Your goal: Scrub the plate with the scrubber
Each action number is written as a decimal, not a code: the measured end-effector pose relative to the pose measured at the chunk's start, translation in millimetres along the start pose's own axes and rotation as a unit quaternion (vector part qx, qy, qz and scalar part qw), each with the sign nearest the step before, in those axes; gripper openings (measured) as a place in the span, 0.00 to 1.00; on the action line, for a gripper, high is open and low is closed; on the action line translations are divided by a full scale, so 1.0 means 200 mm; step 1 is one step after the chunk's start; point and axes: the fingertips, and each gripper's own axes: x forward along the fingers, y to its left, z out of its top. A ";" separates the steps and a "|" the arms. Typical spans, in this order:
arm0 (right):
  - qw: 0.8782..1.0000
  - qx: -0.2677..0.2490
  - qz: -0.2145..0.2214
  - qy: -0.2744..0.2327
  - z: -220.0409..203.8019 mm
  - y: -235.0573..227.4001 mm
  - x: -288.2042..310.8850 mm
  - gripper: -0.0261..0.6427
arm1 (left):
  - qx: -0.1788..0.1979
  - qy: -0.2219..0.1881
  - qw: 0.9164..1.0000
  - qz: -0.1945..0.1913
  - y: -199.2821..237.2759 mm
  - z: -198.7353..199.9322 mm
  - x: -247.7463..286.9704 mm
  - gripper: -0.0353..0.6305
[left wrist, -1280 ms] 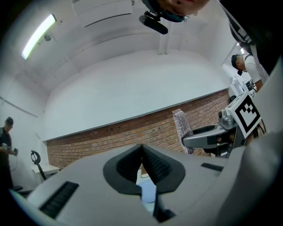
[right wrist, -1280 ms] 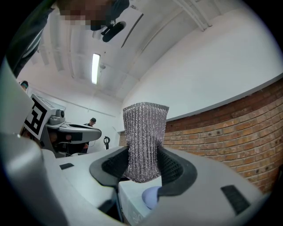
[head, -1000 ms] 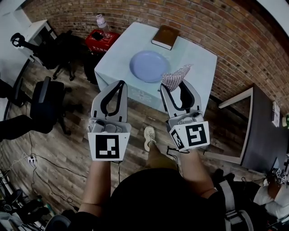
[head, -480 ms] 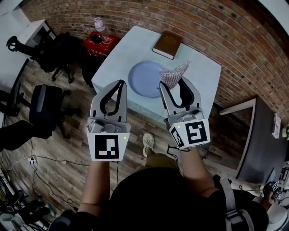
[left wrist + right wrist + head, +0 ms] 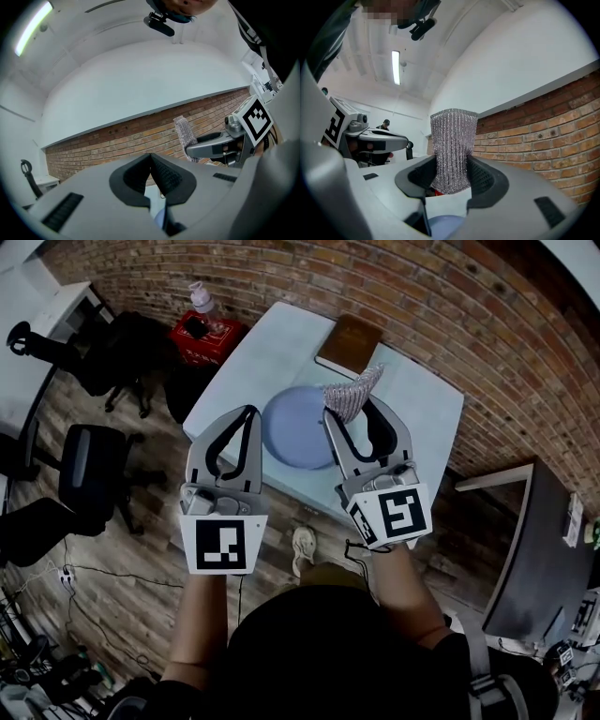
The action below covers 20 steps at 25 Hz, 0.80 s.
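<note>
While the right gripper [image 5: 352, 416] clamps its jaws on the silvery mesh scrubber [image 5: 352, 393], which sticks up out of them, the left gripper [image 5: 242, 420] is closed tight with nothing in it. Both are held level, side by side, over the near edge of the pale table [image 5: 272, 343]. The blue plate [image 5: 289, 427] lies flat on the table, between the two grippers in the head view. The scrubber seems to hang above the plate's right rim, not touching it. A brown book [image 5: 349, 341] lies beyond the plate.
</note>
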 end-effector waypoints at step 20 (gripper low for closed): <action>1.000 0.003 0.008 0.005 -0.05 -0.26 0.15 0.37 | 0.006 0.011 1.000 -0.011 -0.04 -0.06 0.37 0.09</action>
